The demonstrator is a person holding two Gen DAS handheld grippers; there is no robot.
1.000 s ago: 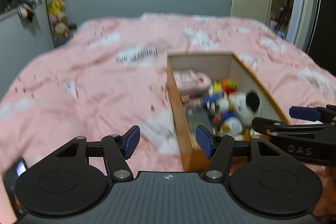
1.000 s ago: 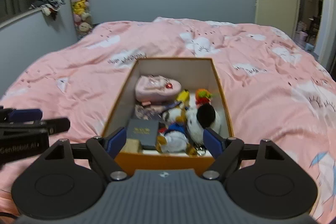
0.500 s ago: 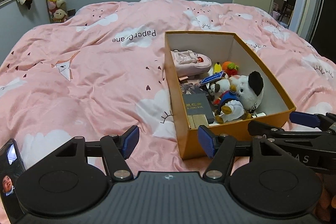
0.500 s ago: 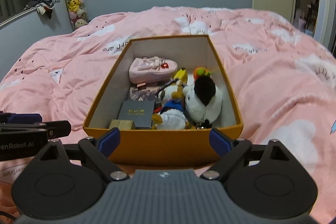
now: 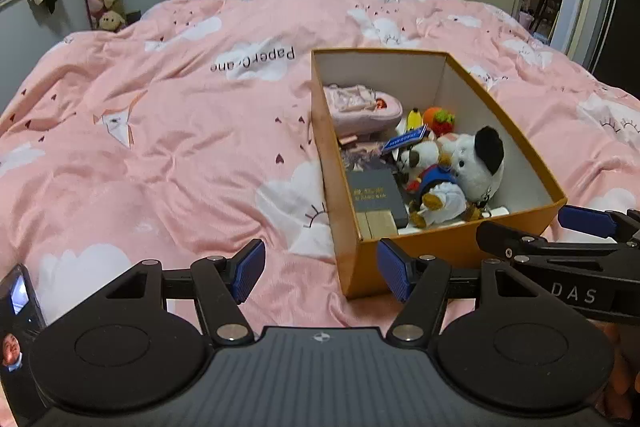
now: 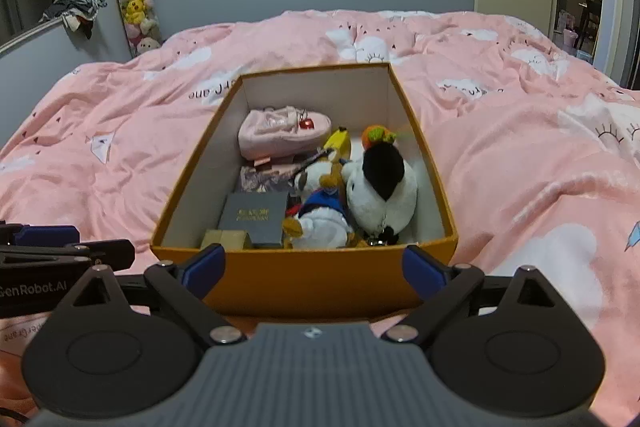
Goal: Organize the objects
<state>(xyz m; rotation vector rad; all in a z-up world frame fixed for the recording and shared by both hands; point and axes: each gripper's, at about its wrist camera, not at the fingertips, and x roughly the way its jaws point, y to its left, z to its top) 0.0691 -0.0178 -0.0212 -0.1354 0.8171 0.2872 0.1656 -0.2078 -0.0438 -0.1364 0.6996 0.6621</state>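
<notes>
On the pink duvet (image 5: 168,155) printed "PaperCrane", both tools gape empty, the right tool (image 6: 314,269) opening before the orange box (image 6: 320,279)

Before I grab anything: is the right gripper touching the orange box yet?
Cannot tell. In the right wrist view the right gripper has its pads overlapping the orange box front wall, jaws opening; no gap or contact shows.

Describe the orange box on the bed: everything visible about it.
The orange box is an open, lidless rectangular carton, cardboard by its look, orange outside and white inside. It sits upright on the pink duvet, holding plush toys, a pink pouch, a dark booklet and small items. Neither gripper touches it.
</notes>
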